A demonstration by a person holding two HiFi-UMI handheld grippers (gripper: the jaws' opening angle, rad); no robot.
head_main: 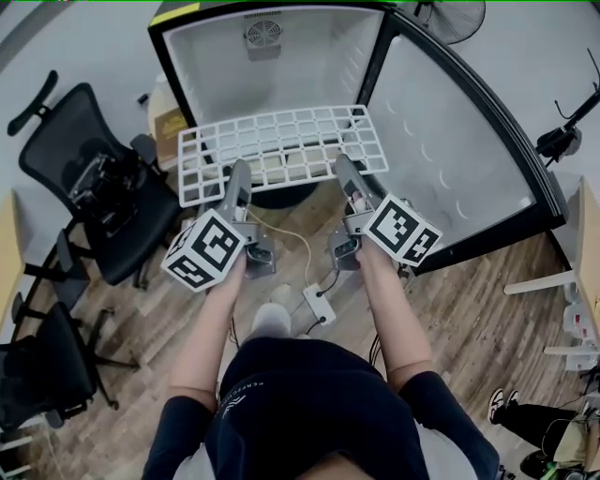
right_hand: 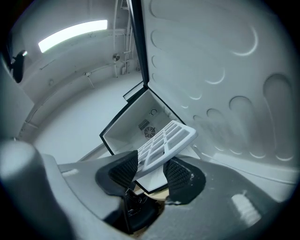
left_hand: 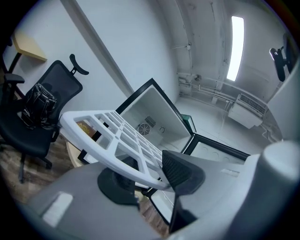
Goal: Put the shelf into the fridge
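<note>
- White grid shelf (head_main: 281, 141) is held in front of the open fridge (head_main: 319, 70).
- Left hand-held gripper (head_main: 238, 171) clamps its near edge; right hand-held gripper (head_main: 345, 167) clamps the same edge.

Your shelf (head_main: 281, 148) hides the fridge (head_main: 309, 66) lower interior. At 1 o'clock the top edge cuts the fan (head_main: 455, 19); at 10 o'clock the box (head_main: 169, 127) label is too small to read.

Black office chair (head_main: 94, 178), power strip (head_main: 319, 305), fan (head_main: 455, 19)
</note>
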